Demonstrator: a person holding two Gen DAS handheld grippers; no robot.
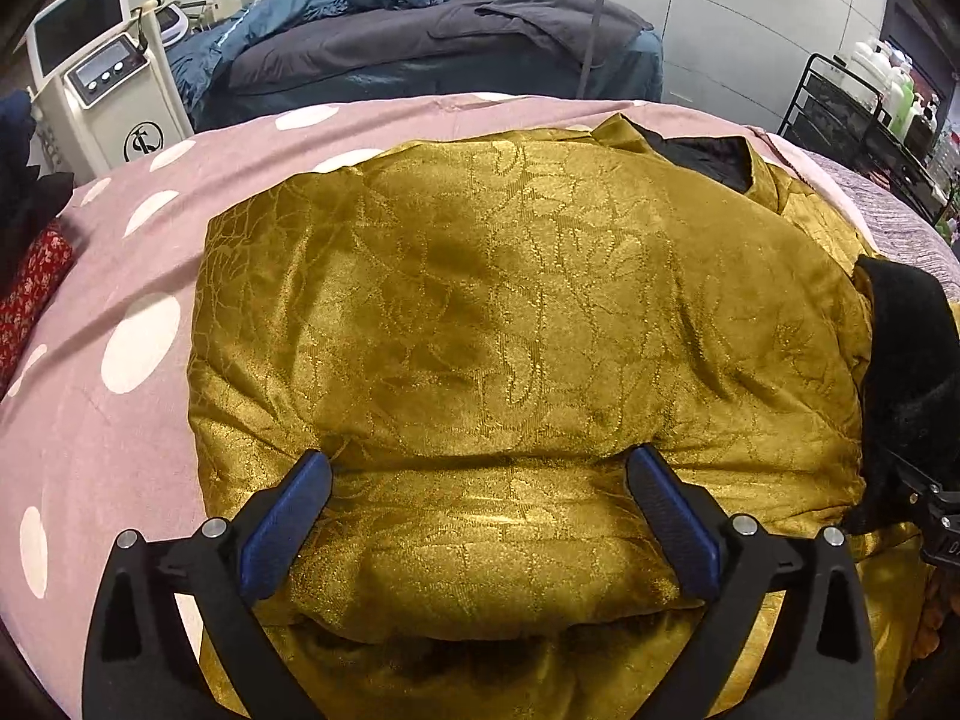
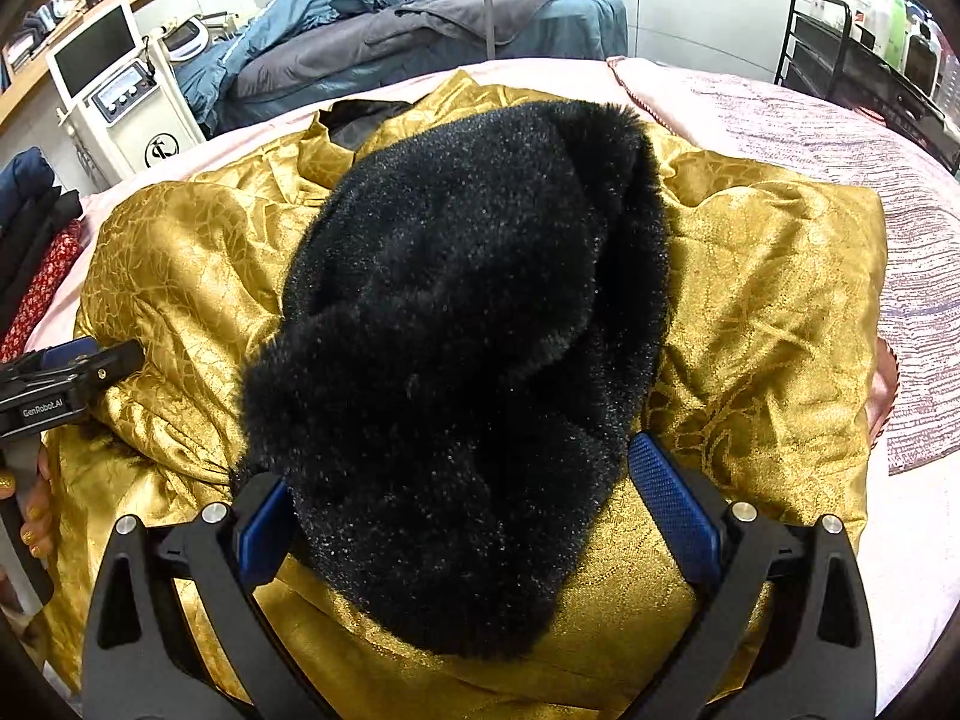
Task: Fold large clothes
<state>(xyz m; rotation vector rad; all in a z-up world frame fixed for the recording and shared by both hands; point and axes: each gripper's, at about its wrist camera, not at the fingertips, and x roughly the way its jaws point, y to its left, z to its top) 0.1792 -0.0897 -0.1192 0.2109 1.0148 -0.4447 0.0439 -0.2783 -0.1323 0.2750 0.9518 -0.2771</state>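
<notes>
A large gold patterned padded garment [image 1: 510, 312] lies on a pink polka-dot bed cover [image 1: 120, 276]. It also fills the right wrist view [image 2: 768, 300]. A black furry cuff or collar [image 2: 468, 360] of it lies on top in the right wrist view and shows at the right edge of the left wrist view [image 1: 906, 348]. My left gripper [image 1: 480, 468] is open, its blue pads astride a thick fold at the garment's near edge. My right gripper [image 2: 462, 480] is open, with the black fur between its fingers. The left gripper's body shows at the left of the right wrist view [image 2: 66, 378].
A white machine with a screen [image 1: 102, 72] stands beyond the bed at the left. A second bed with blue and grey covers [image 1: 420, 36] is behind. A black wire rack with bottles [image 1: 870, 114] stands at the right. Dark and red folded clothes [image 1: 30, 282] lie at the left edge.
</notes>
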